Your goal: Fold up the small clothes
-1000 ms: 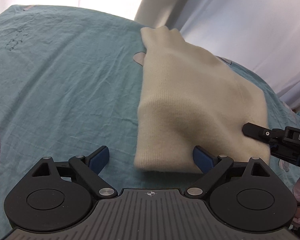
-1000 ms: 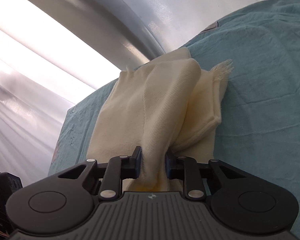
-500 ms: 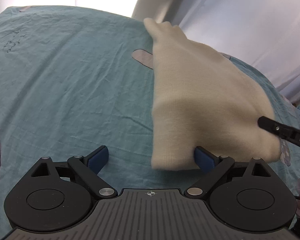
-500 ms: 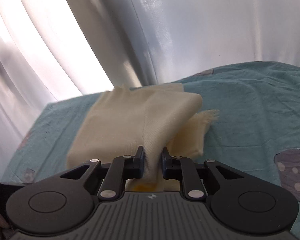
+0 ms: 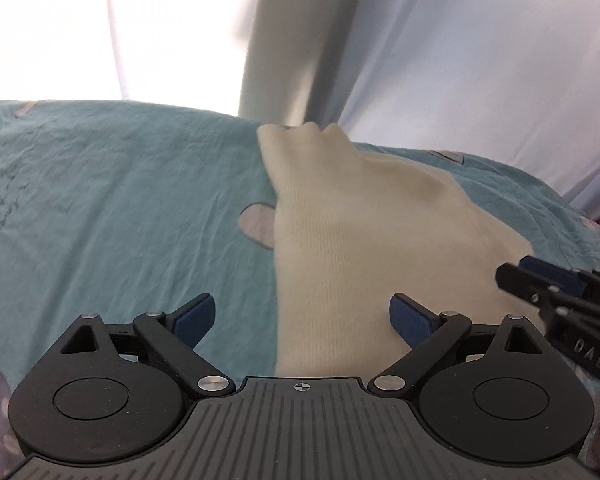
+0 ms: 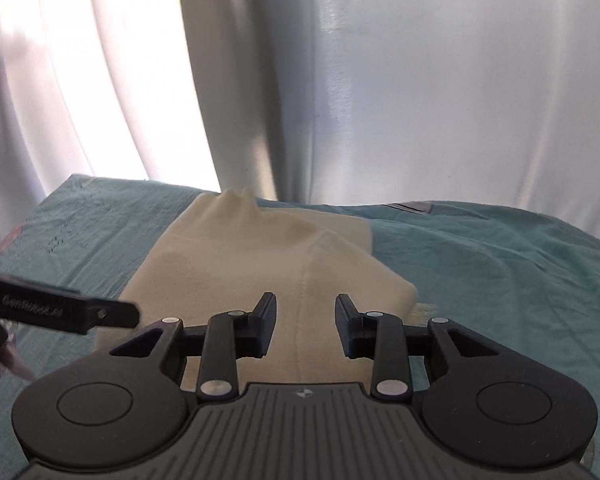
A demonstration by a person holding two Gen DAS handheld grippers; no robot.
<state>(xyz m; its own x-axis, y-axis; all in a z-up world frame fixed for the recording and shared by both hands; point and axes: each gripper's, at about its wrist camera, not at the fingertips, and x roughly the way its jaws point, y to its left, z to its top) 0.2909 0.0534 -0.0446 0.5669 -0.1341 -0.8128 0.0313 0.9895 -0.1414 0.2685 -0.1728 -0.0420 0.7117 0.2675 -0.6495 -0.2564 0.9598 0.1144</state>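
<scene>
Mid-fold, by the look of it — cream knit garment (image 5: 352,248) lying doubled on the teal bedsheet (image 5: 100,208), toward the far edge of the bed. Left tongs (image 5: 302,320) spread wide, empty. Right tongs (image 6: 305,320) apart too, gripping nothing. Next, probably: pinching a near corner and folding again — gently, since knit stretches. White curtains (image 6: 420,80) behind.

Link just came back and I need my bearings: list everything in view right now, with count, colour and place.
garment: one, cream knit, folded, lying mid-bed in front of both grippers
sheet: one, teal with pale patches, covering the bed
curtain: white, backlit, hanging behind the bed
left gripper: one, black with blue pads, open, straddling the garment's near edge
right gripper: one, black, open, holding nothing, over the garment
</scene>
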